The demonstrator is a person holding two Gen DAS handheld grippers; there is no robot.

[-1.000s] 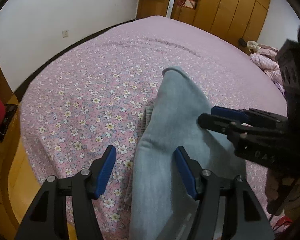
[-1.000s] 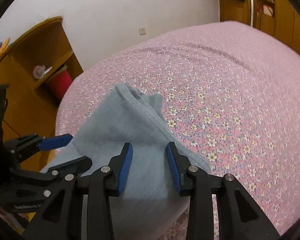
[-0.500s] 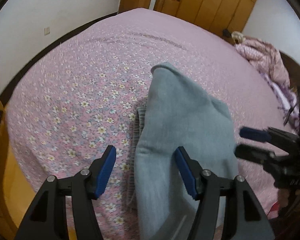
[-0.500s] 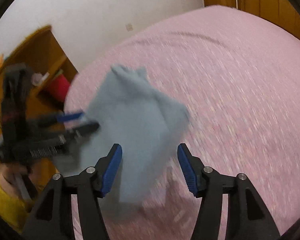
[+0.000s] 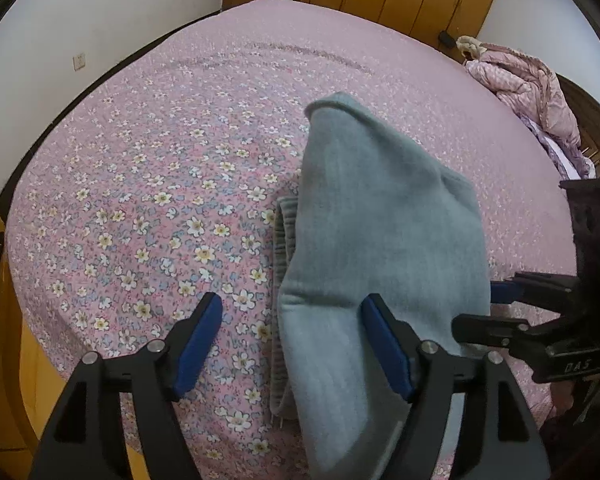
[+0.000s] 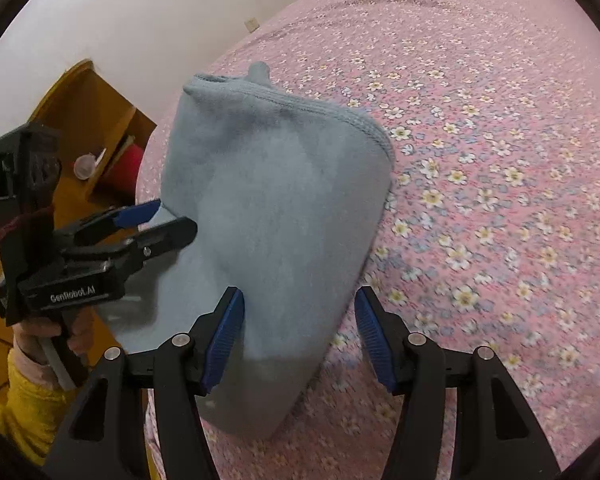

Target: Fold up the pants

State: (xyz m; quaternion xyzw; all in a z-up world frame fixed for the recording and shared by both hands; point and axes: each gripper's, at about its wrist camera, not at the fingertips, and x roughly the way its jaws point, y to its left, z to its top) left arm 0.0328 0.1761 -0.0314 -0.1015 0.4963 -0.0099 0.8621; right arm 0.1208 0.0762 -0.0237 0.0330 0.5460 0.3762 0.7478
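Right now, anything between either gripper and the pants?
Nothing visible. The folded grey-blue pants lie on the floral bedspread directly ahead of both. The left gripper and right gripper are open, with only cloth and sheet between their fingers. No other object lies near the pants.

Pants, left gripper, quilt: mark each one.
pants [image 5: 380, 240], left wrist view, middle of the folded cloth.
left gripper [image 5: 292, 344], left wrist view, midway between its fingertips.
quilt [image 5: 528, 92], left wrist view, its bunched top.
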